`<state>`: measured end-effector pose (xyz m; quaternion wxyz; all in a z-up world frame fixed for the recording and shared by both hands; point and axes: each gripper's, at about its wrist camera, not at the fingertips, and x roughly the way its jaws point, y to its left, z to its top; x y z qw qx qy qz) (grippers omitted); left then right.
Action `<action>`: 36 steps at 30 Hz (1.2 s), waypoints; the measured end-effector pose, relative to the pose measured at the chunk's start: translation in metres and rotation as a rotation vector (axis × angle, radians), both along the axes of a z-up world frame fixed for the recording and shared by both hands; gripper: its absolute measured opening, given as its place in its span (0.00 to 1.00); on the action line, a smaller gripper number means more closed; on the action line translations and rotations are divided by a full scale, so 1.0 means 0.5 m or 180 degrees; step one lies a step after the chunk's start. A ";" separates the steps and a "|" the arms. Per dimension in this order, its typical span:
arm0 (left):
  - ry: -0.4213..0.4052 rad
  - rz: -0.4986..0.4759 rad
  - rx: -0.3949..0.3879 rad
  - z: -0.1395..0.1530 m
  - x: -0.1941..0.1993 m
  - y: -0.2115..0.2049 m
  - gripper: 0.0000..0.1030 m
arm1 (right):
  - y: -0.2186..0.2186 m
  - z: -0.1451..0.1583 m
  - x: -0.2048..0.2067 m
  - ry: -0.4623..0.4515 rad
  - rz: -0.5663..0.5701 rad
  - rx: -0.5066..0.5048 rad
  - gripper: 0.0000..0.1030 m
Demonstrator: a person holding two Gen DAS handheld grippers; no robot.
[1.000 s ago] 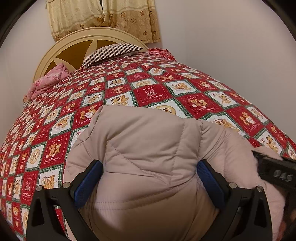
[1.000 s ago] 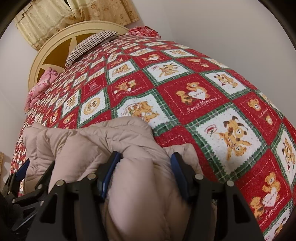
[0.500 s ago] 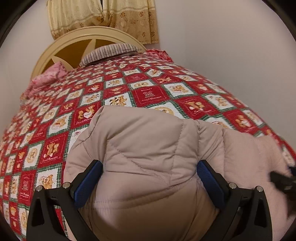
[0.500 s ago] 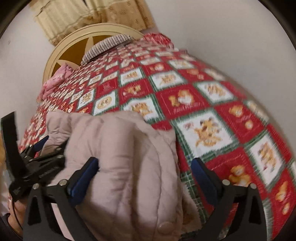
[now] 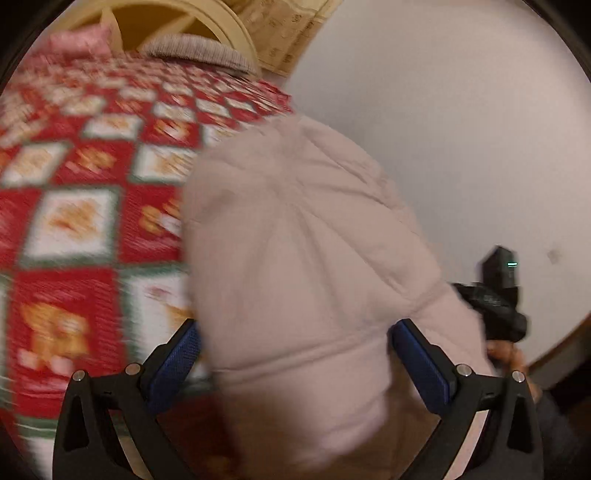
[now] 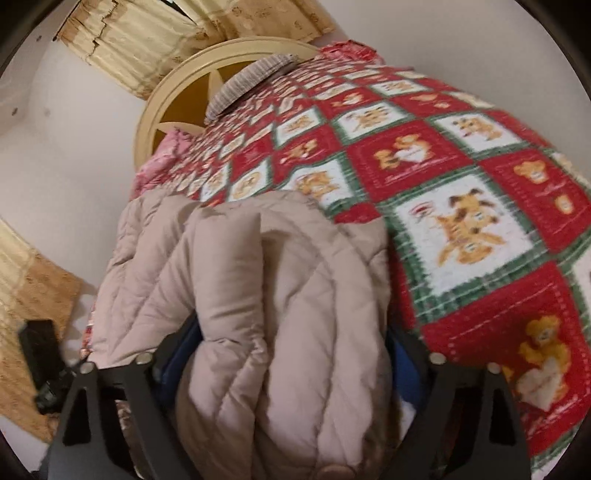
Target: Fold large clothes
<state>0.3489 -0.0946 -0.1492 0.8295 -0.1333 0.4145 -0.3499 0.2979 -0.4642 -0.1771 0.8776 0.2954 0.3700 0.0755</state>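
Observation:
A beige quilted puffer jacket (image 5: 306, 258) lies bunched in a thick bundle on the red patchwork quilt (image 5: 85, 229). My left gripper (image 5: 295, 354) has its blue pads wide apart around the bundle's near end. In the right wrist view the jacket (image 6: 266, 302) fills the space between the fingers of my right gripper (image 6: 295, 354), which are also wide apart around it. The right gripper's body (image 5: 498, 295) shows at the right edge of the left wrist view, beside the jacket. The left wrist view is motion-blurred.
The bed has a cream round headboard (image 6: 177, 110), a striped pillow (image 6: 255, 81) and a pink bundle (image 6: 159, 170) at its head. A white wall (image 5: 443, 129) runs along the bed's right side. Yellow curtains (image 6: 147, 33) hang behind the headboard.
The right gripper opened wide from its tighter hold on the jacket. Both grippers swung and tilted, the left view turning toward the wall, and the jacket bundle shifted with them.

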 end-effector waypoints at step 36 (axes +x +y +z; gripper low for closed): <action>-0.0302 0.2208 0.0676 0.078 -0.307 0.808 0.77 | 1.025 0.095 0.169 -0.0118 0.2560 0.0636 0.33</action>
